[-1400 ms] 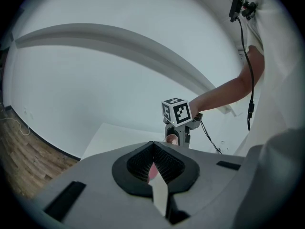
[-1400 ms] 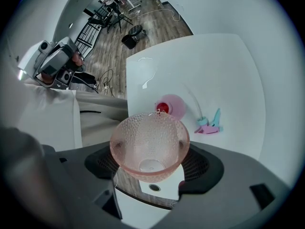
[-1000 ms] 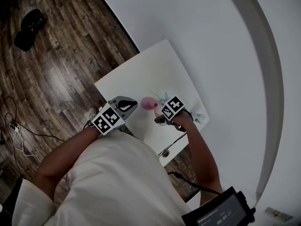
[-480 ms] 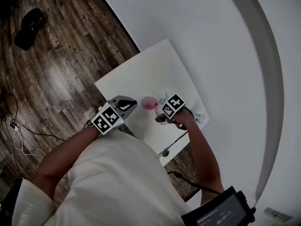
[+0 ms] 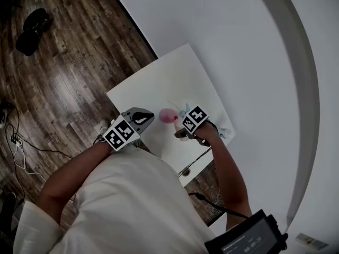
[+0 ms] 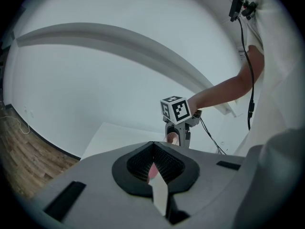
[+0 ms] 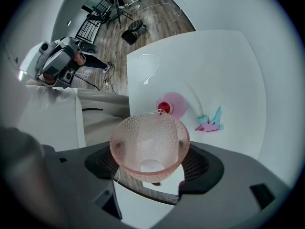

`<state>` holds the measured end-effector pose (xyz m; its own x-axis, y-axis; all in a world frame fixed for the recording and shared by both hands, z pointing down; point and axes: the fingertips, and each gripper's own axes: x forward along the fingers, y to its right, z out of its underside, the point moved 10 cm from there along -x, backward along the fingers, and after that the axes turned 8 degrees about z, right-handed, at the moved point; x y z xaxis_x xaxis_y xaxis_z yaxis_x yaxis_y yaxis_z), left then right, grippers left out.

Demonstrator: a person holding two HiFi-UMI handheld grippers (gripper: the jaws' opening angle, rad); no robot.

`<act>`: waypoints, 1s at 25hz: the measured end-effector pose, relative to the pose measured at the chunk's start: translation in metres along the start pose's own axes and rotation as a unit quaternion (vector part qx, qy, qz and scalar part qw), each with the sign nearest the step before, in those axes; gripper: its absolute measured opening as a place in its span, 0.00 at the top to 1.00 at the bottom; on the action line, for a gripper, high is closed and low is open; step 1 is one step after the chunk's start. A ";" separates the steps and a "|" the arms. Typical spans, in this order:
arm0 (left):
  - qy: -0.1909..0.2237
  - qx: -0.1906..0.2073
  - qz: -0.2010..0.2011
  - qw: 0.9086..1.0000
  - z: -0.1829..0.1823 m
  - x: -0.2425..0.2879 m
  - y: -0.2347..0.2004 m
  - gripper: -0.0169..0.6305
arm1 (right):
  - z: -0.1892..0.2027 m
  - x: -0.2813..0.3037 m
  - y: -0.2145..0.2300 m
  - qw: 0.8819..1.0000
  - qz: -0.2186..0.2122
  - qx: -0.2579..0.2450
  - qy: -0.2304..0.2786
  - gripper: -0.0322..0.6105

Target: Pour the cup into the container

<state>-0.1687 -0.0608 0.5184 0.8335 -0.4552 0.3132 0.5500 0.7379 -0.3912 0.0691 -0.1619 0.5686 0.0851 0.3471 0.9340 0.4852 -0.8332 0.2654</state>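
Wearer had on a pale short-sleeved shirt [image 5: 122,194]. Left claw [image 6: 154,149] and right claw [image 7: 150,160] had grey shells and black ribbed pads [image 6: 170,163]. Each bore a white marker cube [image 5: 121,134] with black squares. A black cable [image 5: 214,207] trailed by the right arm.

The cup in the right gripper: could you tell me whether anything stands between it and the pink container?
Nothing visible does. The cup, held in the right gripper, is close to the container; the teal and pink pieces lie off to one side.
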 end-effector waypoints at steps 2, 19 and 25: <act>-0.001 0.001 0.002 1.000 0.000 0.001 0.000 0.96 | 0.000 0.000 0.001 1.000 -0.001 0.000 -0.001 0.37; 0.000 0.003 0.003 1.000 0.000 0.002 -0.005 0.96 | -0.001 0.001 0.000 1.000 -0.004 -0.005 -0.017 0.37; 0.000 0.004 0.004 1.000 0.001 0.003 -0.006 0.96 | -0.001 0.001 0.000 1.000 -0.006 -0.004 -0.022 0.37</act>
<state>-0.1698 -0.0658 0.5222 0.8378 -0.4499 0.3094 0.5431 0.7456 -0.3862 0.0681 -0.1623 0.5694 0.1172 0.3752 0.9195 0.4788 -0.8325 0.2787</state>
